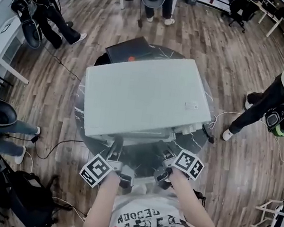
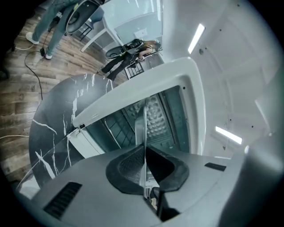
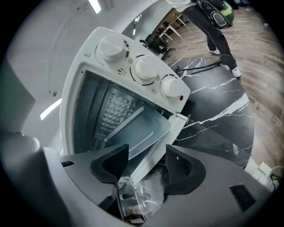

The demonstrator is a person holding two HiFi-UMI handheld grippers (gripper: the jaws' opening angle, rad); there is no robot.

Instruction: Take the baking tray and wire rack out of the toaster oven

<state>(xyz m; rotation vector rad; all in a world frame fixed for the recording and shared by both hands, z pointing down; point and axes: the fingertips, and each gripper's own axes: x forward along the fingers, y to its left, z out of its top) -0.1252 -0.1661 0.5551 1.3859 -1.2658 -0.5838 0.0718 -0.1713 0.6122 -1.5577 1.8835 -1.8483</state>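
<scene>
A white toaster oven stands on a round black marble table with its door folded open. The metal baking tray sticks partly out of the oven's mouth. My left gripper is shut on the tray's thin rim, which runs edge-on between the pads. A grid of thin bars shows beside the tray inside the oven. My right gripper is open just in front of the tray and door, nothing between its pads. In the head view both grippers sit at the oven's front.
Three knobs line the oven's control panel. A black object lies on the table behind the oven. People stand around on the wooden floor, at the far left and at the right. Cables trail across the floor.
</scene>
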